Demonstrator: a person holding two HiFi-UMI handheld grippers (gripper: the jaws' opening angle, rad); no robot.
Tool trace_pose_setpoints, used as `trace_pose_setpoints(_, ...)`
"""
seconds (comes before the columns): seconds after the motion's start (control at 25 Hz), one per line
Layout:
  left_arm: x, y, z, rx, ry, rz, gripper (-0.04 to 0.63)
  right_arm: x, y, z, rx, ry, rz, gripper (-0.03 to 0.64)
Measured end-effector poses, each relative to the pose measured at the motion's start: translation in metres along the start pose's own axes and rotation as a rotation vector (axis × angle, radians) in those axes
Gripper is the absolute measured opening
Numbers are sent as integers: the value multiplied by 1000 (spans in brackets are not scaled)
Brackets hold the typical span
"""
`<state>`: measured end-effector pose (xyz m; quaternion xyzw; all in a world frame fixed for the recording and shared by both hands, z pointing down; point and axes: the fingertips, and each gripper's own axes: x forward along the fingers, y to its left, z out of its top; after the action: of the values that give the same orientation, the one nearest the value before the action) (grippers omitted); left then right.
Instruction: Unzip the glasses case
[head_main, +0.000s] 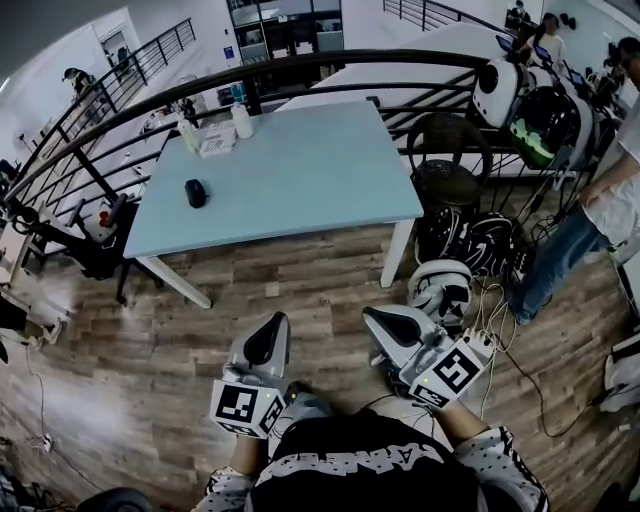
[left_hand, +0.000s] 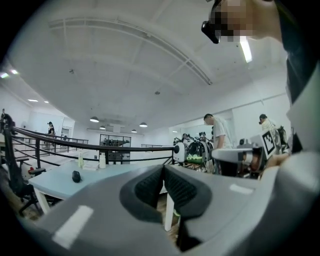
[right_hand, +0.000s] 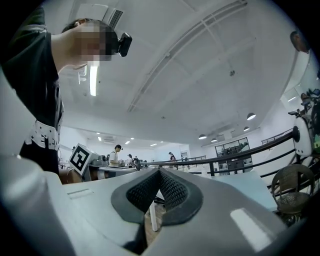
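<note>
Plainly the largest thing is the pale blue desk (head_main: 300, 170), standing at 12 o'clock from the person, across a strip of wooden floor and well apart from both hands.

Both tools are held low in front of the body, pointing roughly level toward the desk. The left tool (head_main: 271, 328) sits at about 7 o'clock in the head view and the right tool (head_main: 384, 318) at about 5 o'clock. In each gripper view the ribbed pads meet with nothing between them, so the left tool (left_hand: 163, 169) and the right tool (right_hand: 159, 172) are both clenched and empty.

A small dark oval thing, which I take to be the glasses case (head_main: 196, 192), lies alone on the desk's 9 o'clock side. It sits at about 11 o'clock from the tools and also shows in the left gripper view (left_hand: 76, 176). It is too small to make out a zip or its pull.

By my judgement it is light and likely to slide on the smooth top, with a semi-stiff shell that tolerates a firm pinch. One tool should clamp the body across its short sides while the other takes the pull tab.
</note>
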<state>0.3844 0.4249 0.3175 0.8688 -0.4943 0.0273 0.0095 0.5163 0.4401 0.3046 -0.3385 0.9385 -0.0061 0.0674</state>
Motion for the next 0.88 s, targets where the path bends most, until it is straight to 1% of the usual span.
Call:
trace_pose_setpoints(0.16,6,43,-2,-24,5,20,0,41,-2,-7,18,12,5,5)
trace_pose_setpoints(0.32,10,81,-11,-37,26,48,0,78,-4,-18,35,32,18,5)
trace_pose_setpoints(0.56,5,134,-26,-21,60,110,0,133,-5,-34,53,58,49,5)
trace_pose_setpoints(0.72,-2,172,-25,-24,52,162,0,169,-3,-36,41,65,79,5)
trace_pose_setpoints(0.88,-11,204,-23,-30,59,190,0,202,6,-36,28,70,111,5)
